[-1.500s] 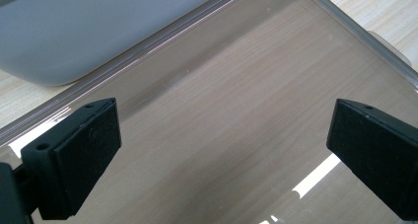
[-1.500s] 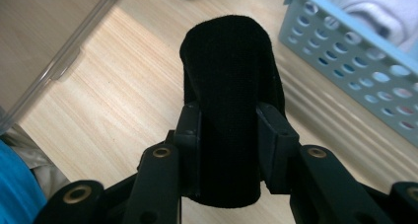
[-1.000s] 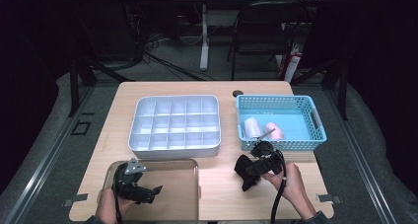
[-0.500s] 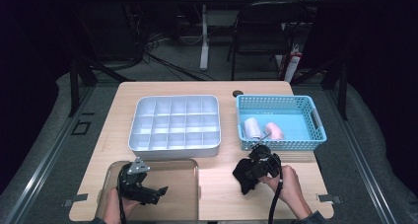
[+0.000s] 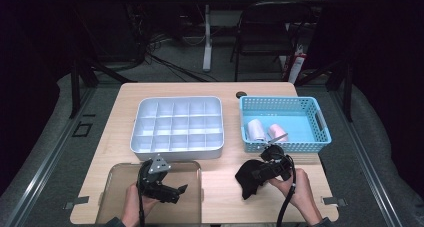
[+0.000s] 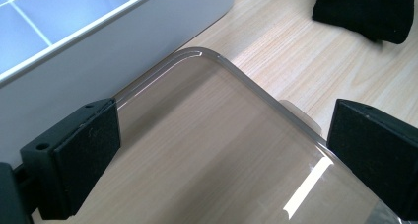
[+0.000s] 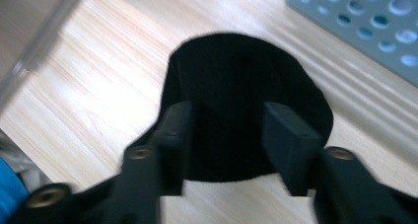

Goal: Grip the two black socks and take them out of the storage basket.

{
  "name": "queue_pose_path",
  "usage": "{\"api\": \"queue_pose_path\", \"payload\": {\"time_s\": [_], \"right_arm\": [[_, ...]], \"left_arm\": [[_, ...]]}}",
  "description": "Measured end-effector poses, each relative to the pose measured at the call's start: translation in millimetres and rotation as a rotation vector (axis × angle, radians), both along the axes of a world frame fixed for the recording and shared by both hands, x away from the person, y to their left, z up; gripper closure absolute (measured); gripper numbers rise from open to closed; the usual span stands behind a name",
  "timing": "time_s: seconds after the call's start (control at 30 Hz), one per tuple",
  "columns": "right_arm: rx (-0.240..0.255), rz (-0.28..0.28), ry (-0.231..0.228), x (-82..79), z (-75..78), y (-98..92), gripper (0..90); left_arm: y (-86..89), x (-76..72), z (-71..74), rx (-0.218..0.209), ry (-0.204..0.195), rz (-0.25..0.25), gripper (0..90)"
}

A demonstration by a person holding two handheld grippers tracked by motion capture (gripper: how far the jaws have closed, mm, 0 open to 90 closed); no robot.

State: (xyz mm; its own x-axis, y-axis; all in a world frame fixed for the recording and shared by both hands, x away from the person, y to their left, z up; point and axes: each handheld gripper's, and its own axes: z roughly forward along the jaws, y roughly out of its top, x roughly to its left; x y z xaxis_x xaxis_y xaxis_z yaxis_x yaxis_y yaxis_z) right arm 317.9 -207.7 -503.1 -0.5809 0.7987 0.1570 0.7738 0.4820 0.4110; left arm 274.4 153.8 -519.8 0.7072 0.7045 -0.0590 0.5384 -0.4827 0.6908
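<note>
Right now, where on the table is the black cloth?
In the high view the black cloth lies near the table's front right, just ahead of the blue basket, at the right gripper.

The left gripper (image 5: 172, 191), held low in the person's left hand (image 5: 131, 202), lies nearly level with its black jaws spread wide. The right gripper (image 5: 250, 179), gripped by the right hand (image 5: 295, 187), has just been opening, its jaws part-way apart.

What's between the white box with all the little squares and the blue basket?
Only bare wooden table lies between the white divided tray and the blue basket, seen in the high view.
</note>
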Motion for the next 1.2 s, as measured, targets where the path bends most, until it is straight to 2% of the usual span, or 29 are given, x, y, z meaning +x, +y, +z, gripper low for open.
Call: {"api": "queue_pose_path", "payload": {"time_s": [0.07, 0.13, 0.17, 0.3, 0.33, 0.37, 0.4, 0.43, 0.47, 0.5, 0.57, 0.6, 0.63, 0.7, 0.87, 1.1, 1.2], "right_arm": [[0.013, -0.003, -0.001, -0.1, -4.6, 2.9, 64.3], [-0.010, 0.013, 0.016, 2.3, -10.3, 4.4, 67.0], [0.002, -0.001, 0.022, 3.0, -14.8, 5.6, 67.5], [-0.044, 0.020, 0.057, 7.6, -26.7, 6.0, 71.8], [-0.038, 0.008, 0.069, 8.4, -33.2, 7.1, 72.4], [-0.054, 0.023, 0.085, 10.2, -37.4, 6.1, 72.9], [-0.023, 0.016, 0.076, 10.0, -38.6, 6.0, 72.6], [-0.040, 0.021, 0.076, 10.9, -37.0, 4.3, 70.6], [-0.012, 0.013, 0.077, 10.8, -35.9, 4.0, 68.2], [-0.027, 0.021, 0.074, 11.0, -33.7, 1.8, 66.1], [-0.011, 0.011, 0.059, 10.0, -30.8, -1.8, 60.7], [-0.008, 0.025, 0.057, 10.5, -27.2, -5.9, 58.4], [0.040, -0.001, 0.045, 9.2, -26.2, -7.7, 56.7], [0.049, -0.009, 0.009, 9.9, -20.4, -15.8, 55.9], [0.049, -0.099, -0.051, 12.1, -12.0, -34.5, 57.9], [-0.009, -0.200, -0.043, 22.2, -26.1, -49.0, 57.5], [-0.013, -0.202, -0.005, 26.8, -33.3, -51.5, 57.5]], "left_arm": [[-0.1, 1.6, -0.6, 0.009, -0.005, -0.002, 0.2], [1.2, 2.5, -2.3, 0.001, -0.005, 0.005, 0.2], [2.4, 2.5, -2.7, 0.003, 0.001, 0.006, 0.2], [7.6, 3.2, -6.5, 0.005, 0.005, 0.003, 0.2], [9.3, 3.6, -7.4, 0.003, 0.011, 0.004, 0.2], [11.2, 4.1, -8.0, 0.006, 0.010, 0.005, 0.2], [13.3, 4.6, -8.1, 0.009, 0.014, 0.004, 0.2], [14.8, 4.7, -8.9, 0.005, 0.011, 0.014, 0.2], [16.8, 4.9, -9.0, 0.002, 0.013, 0.017, 0.2], [19.3, 5.3, -8.5, 0.006, 0.013, 0.015, 0.2], [22.4, 6.2, -8.5, 0.005, 0.012, 0.022, 0.2], [23.3, 6.6, -8.7, 0.004, 0.012, 0.027, 0.2], [24.1, 7.0, -8.8, 0.005, 0.013, 0.027, 0.2], [24.5, 7.1, -9.2, 0.008, 0.005, 0.029, 0.2], [24.7, 7.8, -9.8, 0.013, 0.009, 0.025, 0.2], [23.3, 7.8, -10.5, 0.019, 0.018, 0.019, 0.2], [23.0, 8.3, -10.6, 0.026, 0.016, 0.016, 0.2]]}}
